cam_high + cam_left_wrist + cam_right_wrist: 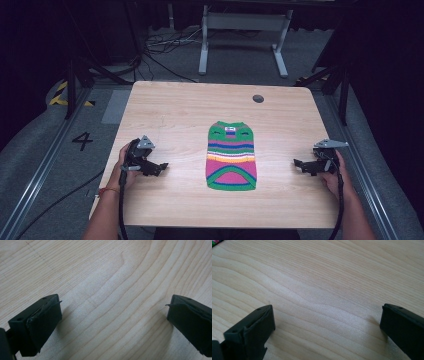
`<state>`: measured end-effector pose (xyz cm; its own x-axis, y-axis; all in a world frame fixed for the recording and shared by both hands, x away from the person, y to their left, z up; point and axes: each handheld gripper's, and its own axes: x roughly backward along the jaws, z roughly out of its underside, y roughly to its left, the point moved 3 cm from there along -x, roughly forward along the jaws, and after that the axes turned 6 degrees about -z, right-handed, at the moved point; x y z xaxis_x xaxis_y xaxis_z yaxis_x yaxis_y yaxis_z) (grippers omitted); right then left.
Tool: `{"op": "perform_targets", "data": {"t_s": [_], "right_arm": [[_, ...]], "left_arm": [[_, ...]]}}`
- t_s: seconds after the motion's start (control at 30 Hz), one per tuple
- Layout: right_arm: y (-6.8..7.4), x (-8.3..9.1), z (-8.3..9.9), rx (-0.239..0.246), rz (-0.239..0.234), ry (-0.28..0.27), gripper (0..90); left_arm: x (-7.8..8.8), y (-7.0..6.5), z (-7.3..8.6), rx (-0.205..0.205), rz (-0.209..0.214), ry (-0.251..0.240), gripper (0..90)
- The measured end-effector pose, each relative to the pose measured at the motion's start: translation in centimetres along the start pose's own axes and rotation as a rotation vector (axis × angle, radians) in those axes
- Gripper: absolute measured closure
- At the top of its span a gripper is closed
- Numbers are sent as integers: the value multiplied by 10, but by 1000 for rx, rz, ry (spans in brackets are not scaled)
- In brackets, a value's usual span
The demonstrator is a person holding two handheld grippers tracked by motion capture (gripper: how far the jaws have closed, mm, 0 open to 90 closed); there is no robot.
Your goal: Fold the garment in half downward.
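A black numeral "4" (82,141) stands on the grey floor mat (60,165), just left of the light wooden table (175,115); nothing else is legible.

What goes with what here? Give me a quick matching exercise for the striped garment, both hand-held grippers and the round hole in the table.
Things:
1. striped garment
2. left hand-held gripper
3. right hand-held gripper
4. round hole

Places or states:
A. open, right of the garment
B. far side of the table
C. lying flat, mid-table
D. open, left of the garment

Pairs: 1-C, 2-D, 3-A, 4-B
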<state>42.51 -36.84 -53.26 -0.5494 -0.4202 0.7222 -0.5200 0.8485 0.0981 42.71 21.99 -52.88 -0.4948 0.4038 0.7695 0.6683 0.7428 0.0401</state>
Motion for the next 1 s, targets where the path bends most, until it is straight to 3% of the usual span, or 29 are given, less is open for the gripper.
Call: {"op": "perform_targets", "data": {"t_s": [0.57, 0.7, 1.0], "right_arm": [[2, 0, 0, 12, -9, 0, 3], [2, 0, 0, 10, -8, 1, 2], [1, 0, -1, 28, -25, 12, 10]], "left_arm": [[-1, 2, -1, -24, 8, -4, 0], [0, 0, 0, -4, 4, -3, 2], [0, 1, 0, -9, 1, 0, 0]]}}
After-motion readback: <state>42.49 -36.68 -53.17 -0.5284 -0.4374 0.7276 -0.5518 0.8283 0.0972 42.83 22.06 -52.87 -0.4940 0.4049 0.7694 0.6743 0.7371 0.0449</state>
